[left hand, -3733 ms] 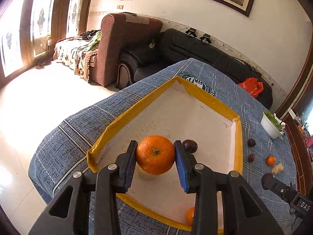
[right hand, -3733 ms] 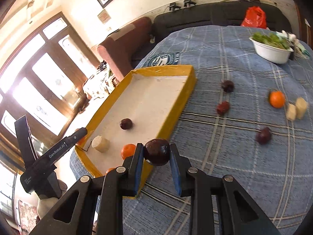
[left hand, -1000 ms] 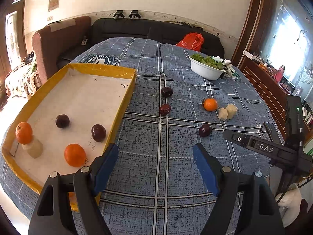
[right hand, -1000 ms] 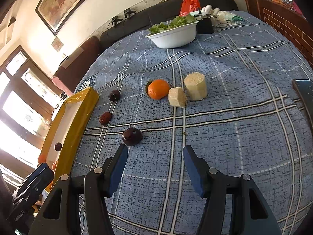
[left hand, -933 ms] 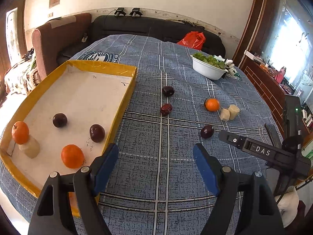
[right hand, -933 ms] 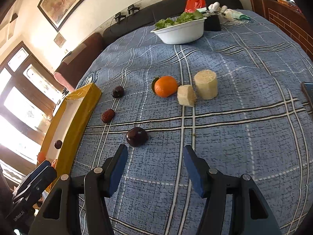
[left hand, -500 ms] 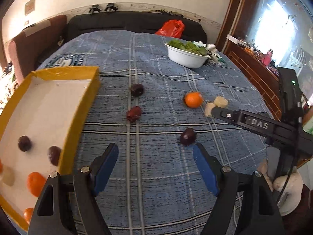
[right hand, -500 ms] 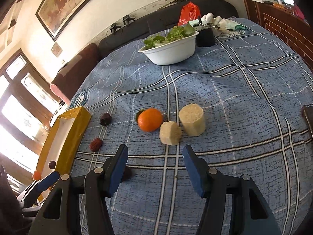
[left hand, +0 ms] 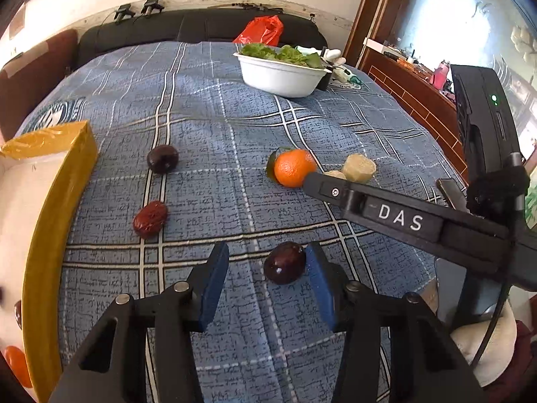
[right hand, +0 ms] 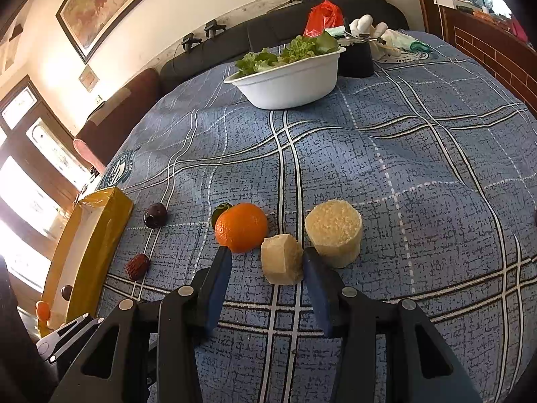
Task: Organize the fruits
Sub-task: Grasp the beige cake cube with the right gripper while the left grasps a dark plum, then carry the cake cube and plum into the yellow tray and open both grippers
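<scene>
With both grippers spread, our left gripper [left hand: 266, 280] straddles the plum [left hand: 284, 267] on the cloth [left hand: 208, 127], right gripper [right hand: 266, 280] the chunk [right hand: 281, 263]; plum looks smooth, soft: pinch gently across its middle.

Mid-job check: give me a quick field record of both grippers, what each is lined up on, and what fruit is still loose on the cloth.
left gripper: open, dark plum between fingers, close to the right pad
right gripper: open, straddling small pale chunk
loose on cloth: orange, large pale chunk, red date, second plum
tray: yellow-rimmed, to the left, already holding some fruit
other: white bowl of greens at far side
</scene>
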A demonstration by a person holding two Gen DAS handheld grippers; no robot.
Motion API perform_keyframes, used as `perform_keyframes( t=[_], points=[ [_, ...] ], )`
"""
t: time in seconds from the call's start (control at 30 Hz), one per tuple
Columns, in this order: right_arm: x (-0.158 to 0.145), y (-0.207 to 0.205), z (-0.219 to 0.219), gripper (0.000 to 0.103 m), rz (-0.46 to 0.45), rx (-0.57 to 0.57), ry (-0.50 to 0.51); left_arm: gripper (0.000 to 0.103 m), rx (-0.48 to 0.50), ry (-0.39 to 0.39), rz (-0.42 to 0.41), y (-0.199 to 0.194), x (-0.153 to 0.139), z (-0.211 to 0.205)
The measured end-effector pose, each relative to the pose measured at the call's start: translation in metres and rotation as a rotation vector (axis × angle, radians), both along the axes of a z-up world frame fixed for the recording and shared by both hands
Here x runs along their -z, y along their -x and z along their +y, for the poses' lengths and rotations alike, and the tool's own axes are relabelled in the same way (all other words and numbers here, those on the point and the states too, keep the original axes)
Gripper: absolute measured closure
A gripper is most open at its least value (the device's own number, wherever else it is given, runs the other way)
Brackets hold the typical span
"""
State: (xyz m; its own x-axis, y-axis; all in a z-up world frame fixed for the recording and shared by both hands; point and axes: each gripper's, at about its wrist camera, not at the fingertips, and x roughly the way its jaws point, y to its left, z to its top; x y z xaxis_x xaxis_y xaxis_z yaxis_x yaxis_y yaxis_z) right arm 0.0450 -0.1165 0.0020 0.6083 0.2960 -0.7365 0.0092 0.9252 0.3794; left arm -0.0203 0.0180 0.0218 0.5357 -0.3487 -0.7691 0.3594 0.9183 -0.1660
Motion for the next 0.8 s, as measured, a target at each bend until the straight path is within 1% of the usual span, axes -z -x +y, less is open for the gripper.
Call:
perform_keyframes(
  t=[0.1,0.13,0.2,0.23,0.27,0.37,0.53,0.63,0.7,0.73,0.8],
  points=[
    [0.001,-0.001,-0.001,0.057,-0.010,0.002,-0.004,0.056,0.019,-0.012,0.005,-0.002,0.004,-0.008],
    [0.001,-0.001,-0.001,0.059,-0.013,0.004,-0.001,0.056,0.019,-0.035,0.016,-0.003,0.009,-0.012],
    [0.001,0.000,-0.001,0.064,-0.015,0.012,0.003,0.057,0.021,-0.051,0.006,-0.003,0.009,-0.014],
    [0.002,0.001,-0.001,0.071,-0.016,0.017,0.002,0.062,0.018,-0.054,0.006,-0.003,0.009,-0.015],
    [0.003,0.001,-0.003,0.076,-0.014,0.024,0.000,0.081,0.012,-0.056,0.005,-0.004,0.010,-0.015],
    [0.003,0.003,-0.006,0.077,-0.018,0.027,-0.017,0.080,-0.015,-0.030,0.018,-0.003,0.009,-0.009],
    [-0.002,0.010,0.002,0.082,-0.044,0.011,0.019,0.080,-0.061,-0.005,0.022,0.007,0.002,0.005],
    [-0.004,0.014,0.006,0.083,-0.050,0.002,0.022,0.080,-0.093,0.009,0.018,0.018,-0.005,0.017],
    [-0.005,0.018,0.006,0.083,-0.041,-0.006,-0.004,0.080,-0.116,0.015,0.005,0.028,-0.013,0.028],
    [-0.006,0.021,0.006,0.085,-0.036,-0.018,-0.042,0.080,-0.127,0.021,-0.001,0.032,-0.017,0.034],
    [-0.009,0.029,0.005,0.084,-0.027,-0.037,-0.116,0.080,-0.150,0.043,-0.012,0.042,-0.026,0.048]
  ],
)
